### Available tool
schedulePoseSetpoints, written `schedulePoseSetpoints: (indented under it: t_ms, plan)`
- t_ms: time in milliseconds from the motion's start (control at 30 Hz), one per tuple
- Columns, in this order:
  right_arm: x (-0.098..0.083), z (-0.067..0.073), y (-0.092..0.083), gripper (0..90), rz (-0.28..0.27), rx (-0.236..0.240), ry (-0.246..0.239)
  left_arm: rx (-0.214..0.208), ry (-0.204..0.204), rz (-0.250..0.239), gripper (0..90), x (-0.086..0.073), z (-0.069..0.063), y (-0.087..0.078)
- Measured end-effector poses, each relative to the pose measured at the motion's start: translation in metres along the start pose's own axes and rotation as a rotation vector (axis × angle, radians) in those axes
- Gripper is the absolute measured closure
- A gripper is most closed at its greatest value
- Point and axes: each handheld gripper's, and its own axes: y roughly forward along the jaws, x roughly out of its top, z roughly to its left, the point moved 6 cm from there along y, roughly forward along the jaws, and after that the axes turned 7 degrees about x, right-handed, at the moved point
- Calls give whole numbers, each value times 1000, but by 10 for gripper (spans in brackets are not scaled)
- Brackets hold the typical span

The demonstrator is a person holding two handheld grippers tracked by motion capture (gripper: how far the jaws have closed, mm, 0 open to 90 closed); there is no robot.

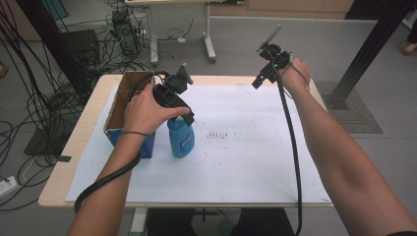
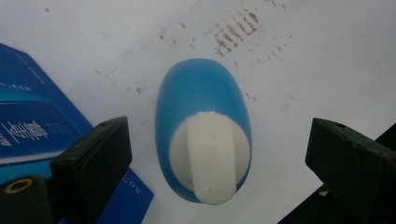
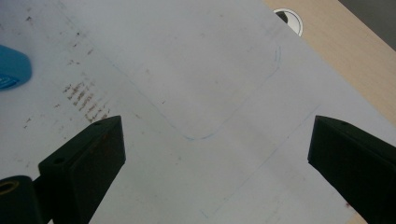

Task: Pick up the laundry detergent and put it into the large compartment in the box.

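A blue bottle (image 1: 181, 139) with a white flip cap (image 2: 211, 161) stands upright on the white sheet (image 1: 236, 147), just right of an open cardboard box (image 1: 129, 109). My left gripper (image 1: 186, 117) hovers directly above the cap, jaws wide open on either side of it, touching nothing. In the left gripper view my left gripper (image 2: 219, 158) looks straight down on the bottle (image 2: 203, 93). My right gripper (image 1: 261, 77) is raised over the far right of the table, open and empty; in its own view my right gripper (image 3: 215, 158) faces bare sheet, with the bottle's edge (image 3: 13, 67) at far left.
The box has blue printed sides (image 2: 32, 126) and stands at the sheet's left edge. Brown speckled stains (image 1: 217, 135) mark the sheet's middle. A faint pen outline (image 3: 224, 116) is drawn on the sheet. A cable grommet (image 3: 289, 18) sits in the wooden tabletop. Cables and stands crowd the floor beyond.
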Motion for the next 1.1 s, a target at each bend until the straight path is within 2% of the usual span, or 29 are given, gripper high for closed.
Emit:
schedulePoseSetpoints:
  t_ms: [267,733,1100]
  plan:
    - [0,1,0,40,0,0,2,7,-5,-4,80,-2,0,7]
    - [-1,1,3,40,5,-1,-4,13,-18,17,84,-9,4,21]
    - [-1,2,4,40,5,3,-4,10,-15,34,86,-11,-2,33]
